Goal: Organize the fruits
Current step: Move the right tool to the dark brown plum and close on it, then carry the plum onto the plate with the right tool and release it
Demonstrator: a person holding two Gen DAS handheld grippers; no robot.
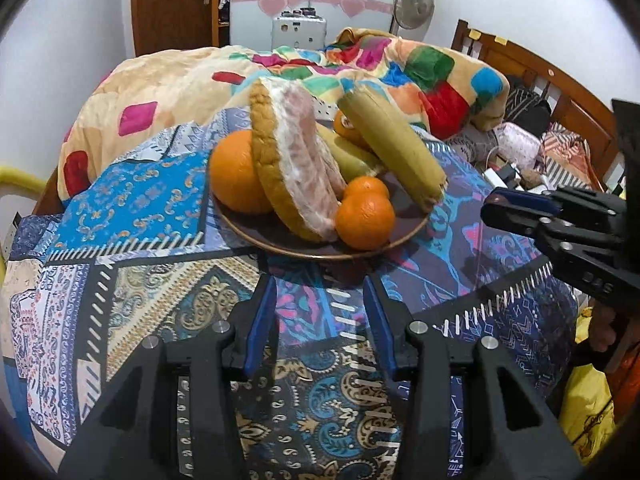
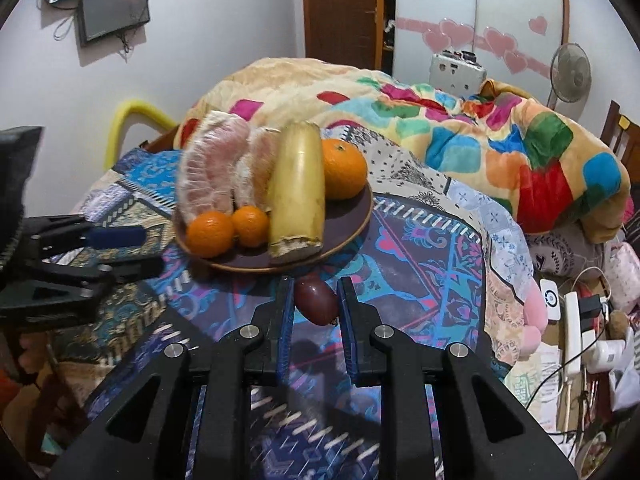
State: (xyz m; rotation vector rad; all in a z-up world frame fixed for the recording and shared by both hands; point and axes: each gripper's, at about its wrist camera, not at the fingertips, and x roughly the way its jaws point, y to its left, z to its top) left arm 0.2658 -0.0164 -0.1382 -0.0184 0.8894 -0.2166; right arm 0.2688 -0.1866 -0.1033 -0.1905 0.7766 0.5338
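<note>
Beside the plate (image 2: 352,216), the right gripper (image 2: 314,294) clamps a dark fruit (image 2: 316,300); the left gripper (image 1: 320,296) gapes apart.

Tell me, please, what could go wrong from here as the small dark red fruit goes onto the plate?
1. The dark fruit sits between the right hand-held gripper fingers; round and smooth, it may squirt out if squeezed off-centre.
2. The plate is crowded: the banana leans on other fruit and could roll off if bumped.
3. The pomelo wedge stands tilted against an orange and might topple.
</note>
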